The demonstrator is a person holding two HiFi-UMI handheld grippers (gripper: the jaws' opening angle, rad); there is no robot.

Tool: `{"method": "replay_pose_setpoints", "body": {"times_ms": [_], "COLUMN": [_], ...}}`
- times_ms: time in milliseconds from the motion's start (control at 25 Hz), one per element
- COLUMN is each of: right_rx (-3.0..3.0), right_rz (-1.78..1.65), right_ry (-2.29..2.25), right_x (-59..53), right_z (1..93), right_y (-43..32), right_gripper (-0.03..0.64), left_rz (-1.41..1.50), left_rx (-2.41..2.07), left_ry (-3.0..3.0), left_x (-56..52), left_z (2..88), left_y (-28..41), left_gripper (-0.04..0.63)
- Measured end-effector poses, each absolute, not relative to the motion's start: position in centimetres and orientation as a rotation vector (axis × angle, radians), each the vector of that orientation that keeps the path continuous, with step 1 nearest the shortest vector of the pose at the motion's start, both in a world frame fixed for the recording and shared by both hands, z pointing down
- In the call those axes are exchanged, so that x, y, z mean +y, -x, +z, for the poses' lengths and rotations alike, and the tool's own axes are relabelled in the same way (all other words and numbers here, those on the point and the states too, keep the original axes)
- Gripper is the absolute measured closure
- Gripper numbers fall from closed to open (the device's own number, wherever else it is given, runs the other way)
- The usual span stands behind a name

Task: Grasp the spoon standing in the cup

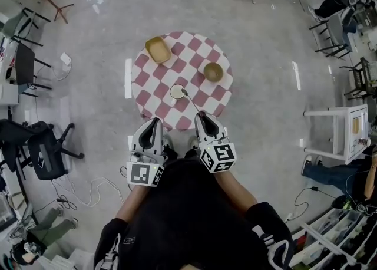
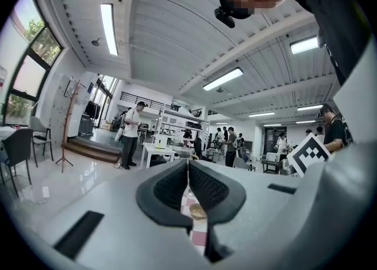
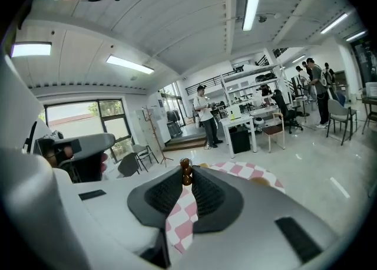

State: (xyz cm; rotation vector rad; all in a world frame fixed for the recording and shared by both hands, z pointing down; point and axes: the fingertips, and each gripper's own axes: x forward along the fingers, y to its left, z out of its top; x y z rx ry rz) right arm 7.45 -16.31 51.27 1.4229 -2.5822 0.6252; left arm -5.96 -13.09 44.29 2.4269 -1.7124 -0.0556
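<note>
Pinched the seemingly light, stiff, slippery spoon [image 3: 185,170] by its beaded handle tip in right gripper [image 1: 199,115] jaws; left gripper [image 2: 188,165] jaws together, empty.

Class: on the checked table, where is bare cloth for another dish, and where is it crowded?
Bare cloth lies along the table's left edge between the yellow dish and the cup, and in the middle between that dish and the wooden bowl. The near edge is crowded: the spoon slants from the cup to the right gripper, beside the left gripper.
</note>
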Motion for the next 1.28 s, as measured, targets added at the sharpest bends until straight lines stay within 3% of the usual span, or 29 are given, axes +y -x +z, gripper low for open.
{"method": "replay_pose_setpoints", "body": {"times_ms": [1280], "right_rx": [-2.63], "right_rz": [0.587], "right_ry": [-1.334], "right_x": [-15.4], "right_z": [50.8], "right_y": [-7.7], "right_gripper": [0.552], "left_rz": [-0.056], "left_rx": [-1.744], "left_ry": [-2.424], "left_x": [-11.9], "left_z": [44.0], "left_y": [4.9], "left_gripper": [0.578]}}
